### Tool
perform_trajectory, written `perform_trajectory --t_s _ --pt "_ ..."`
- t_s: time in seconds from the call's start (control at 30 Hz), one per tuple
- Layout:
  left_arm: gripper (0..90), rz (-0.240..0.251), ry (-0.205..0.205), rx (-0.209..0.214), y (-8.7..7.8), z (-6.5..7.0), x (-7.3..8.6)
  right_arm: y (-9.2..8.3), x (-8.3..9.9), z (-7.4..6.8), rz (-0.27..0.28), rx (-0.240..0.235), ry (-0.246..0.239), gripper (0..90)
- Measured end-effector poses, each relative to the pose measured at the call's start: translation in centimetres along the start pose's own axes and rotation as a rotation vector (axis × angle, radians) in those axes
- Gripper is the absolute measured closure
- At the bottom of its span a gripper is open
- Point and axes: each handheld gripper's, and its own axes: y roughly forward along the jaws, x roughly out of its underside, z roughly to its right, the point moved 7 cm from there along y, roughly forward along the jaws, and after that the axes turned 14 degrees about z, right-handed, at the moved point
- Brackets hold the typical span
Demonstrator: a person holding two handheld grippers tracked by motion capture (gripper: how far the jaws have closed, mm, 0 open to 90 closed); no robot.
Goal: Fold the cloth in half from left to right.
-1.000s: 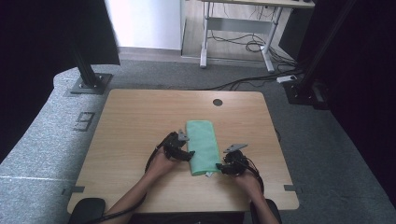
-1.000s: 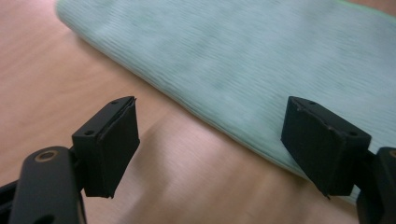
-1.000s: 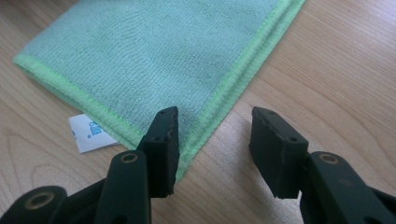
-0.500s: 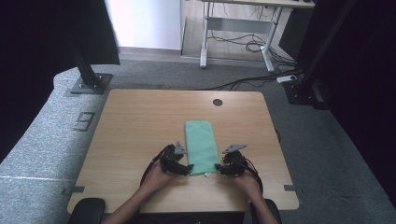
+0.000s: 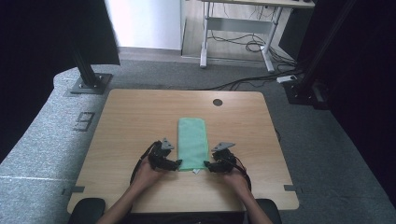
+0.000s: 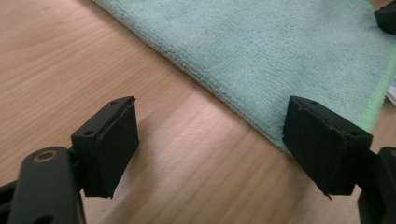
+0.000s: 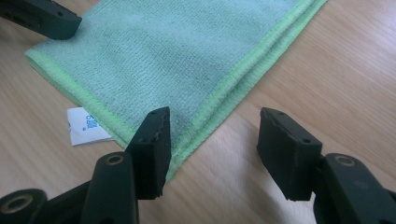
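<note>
Jaws of the left gripper (image 6: pixel 210 144) spread over bare tabletop (image 6: pixel 70 56) beside the folded green cloth (image 6: pixel 261 51), right gripper (image 7: pixel 212 149) jaws just opening — parted astride the cloth's near corner, white label (image 7: pixel 84 126) peeking out beneath.

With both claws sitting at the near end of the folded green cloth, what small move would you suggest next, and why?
Probably ease both claws forward onto the near corners and close. The left claw stands open, one jaw over bare table, the other at the edge of the green cloth. The right claw, whose jaws have just been opening, straddles the stitched corner without pinching it, beside the white label.
</note>
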Motion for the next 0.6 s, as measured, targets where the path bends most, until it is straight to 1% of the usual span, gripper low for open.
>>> perform_trajectory --t_s 0.03,0.1,0.17,0.2,0.23,0.27,0.33,0.37,0.4,0.5,0.53,0.57,0.6 --pt "17.8 -0.003 0.003 -0.002 0.0 -0.2 0.0 0.3 -0.1 0.0 0.006 -0.003 0.005 43.8" --pt "17.5 0.004 -0.011 -0.007 0.0 -0.7 0.1 0.6 -0.3 -0.1 0.013 -0.005 0.012 42.6" --pt "16.3 0.006 -0.019 -0.014 0.0 -1.3 0.1 0.9 -0.4 -0.1 0.023 -0.005 0.011 41.6" --pt "16.2 0.008 -0.027 -0.023 0.0 -1.9 0.1 1.3 -0.6 0.0 0.029 -0.007 0.008 39.9" --pt "16.3 0.008 -0.027 -0.023 0.0 -1.9 0.1 1.3 -0.6 0.0 0.029 -0.007 0.008 39.9" --pt "16.3 0.010 -0.030 -0.033 0.0 -2.4 0.2 1.8 -0.9 -0.1 0.034 -0.009 0.007 38.9" --pt "16.2 0.016 -0.038 -0.037 0.0 -2.9 0.2 2.2 -1.2 -0.1 0.034 -0.009 0.007 38.8" --pt "16.1 0.016 -0.038 -0.037 0.0 -2.9 0.2 2.2 -1.2 -0.1 0.034 -0.009 0.007 38.8" --pt "16.1 0.020 -0.055 -0.031 0.1 -3.1 0.2 2.4 -1.3 -0.2 0.037 -0.009 0.005 38.7" --pt "15.9 0.021 -0.056 -0.027 0.1 -3.1 0.3 2.3 -1.2 -0.1 0.040 -0.007 0.007 37.1" --pt "15.9 0.018 -0.058 -0.027 0.1 -3.1 0.2 2.4 -1.2 0.0 0.043 0.001 0.014 33.7" --pt "16.0 0.018 -0.058 -0.027 0.1 -3.1 0.2 2.4 -1.2 0.0 0.043 0.001 0.014 33.7" --pt "16.0 0.019 -0.052 -0.029 0.0 -3.0 0.2 2.4 -1.2 0.1 0.045 0.002 0.014 31.8"
